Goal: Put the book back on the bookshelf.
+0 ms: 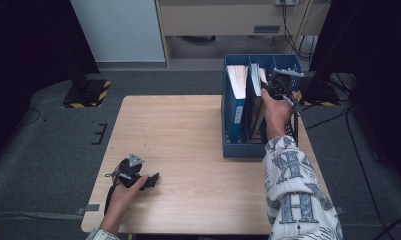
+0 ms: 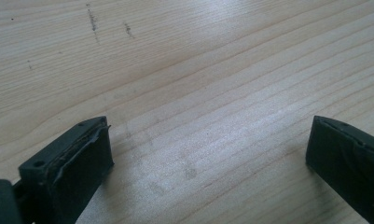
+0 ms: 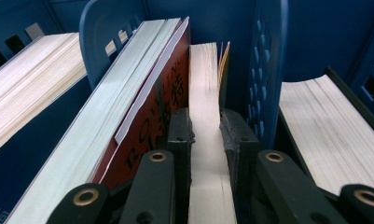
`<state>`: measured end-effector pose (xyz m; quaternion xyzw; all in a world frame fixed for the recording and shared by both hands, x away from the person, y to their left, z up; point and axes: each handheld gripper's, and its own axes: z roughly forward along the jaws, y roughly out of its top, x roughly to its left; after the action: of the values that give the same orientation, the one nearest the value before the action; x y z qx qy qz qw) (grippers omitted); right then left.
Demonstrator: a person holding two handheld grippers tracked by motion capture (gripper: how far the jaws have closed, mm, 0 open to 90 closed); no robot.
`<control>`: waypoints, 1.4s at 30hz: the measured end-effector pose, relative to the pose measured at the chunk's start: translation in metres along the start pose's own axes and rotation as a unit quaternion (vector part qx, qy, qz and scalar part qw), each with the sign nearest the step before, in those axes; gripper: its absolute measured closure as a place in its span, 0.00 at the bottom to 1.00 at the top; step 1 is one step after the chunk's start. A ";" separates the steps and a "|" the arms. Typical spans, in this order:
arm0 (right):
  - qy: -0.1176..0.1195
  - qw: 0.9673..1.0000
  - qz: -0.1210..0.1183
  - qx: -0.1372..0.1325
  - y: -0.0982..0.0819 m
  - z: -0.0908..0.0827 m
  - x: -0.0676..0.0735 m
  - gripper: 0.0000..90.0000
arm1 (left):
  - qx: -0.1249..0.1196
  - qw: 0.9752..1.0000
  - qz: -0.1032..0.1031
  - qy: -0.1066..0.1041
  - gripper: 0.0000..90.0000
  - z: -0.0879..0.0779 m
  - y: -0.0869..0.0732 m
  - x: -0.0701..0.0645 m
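A thin book (image 3: 207,140) stands page-edge up in the middle slot of the blue rack (image 1: 236,149), at centre of the right gripper view, between a red-covered book (image 3: 149,116) to its left and the slot divider (image 3: 264,70) to its right. The right gripper (image 3: 206,133) is clamped on this book, one jaw pressed to each face. Likely risks: the neighbouring red-covered book may drag along through friction, the jaw beside the divider may catch on it, or the thin book may slip from the narrow grip. The left gripper (image 2: 208,149), at lower left of the high view, rests on the table (image 2: 198,60) with jaws wide apart, holding nothing.
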<state>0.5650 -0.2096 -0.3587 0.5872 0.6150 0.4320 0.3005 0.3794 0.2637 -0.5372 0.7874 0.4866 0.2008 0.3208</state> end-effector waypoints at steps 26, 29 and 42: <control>0.023 1.000 -0.004 0.007 0.009 -0.022 -0.004 0.65 | 0.000 1.000 0.000 0.000 0.00 0.000 0.000 0.000; 0.024 1.000 -0.004 0.007 0.009 -0.024 -0.004 0.64 | 0.000 1.000 0.000 0.000 0.00 0.000 0.000 0.000; 0.025 1.000 -0.006 0.007 0.011 -0.030 -0.004 0.60 | 0.000 1.000 0.000 0.000 0.00 0.000 0.000 0.000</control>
<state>0.5444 -0.2200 -0.3358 0.5744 0.6288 0.4405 0.2839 0.3794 0.2633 -0.5371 0.7875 0.4868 0.2009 0.3203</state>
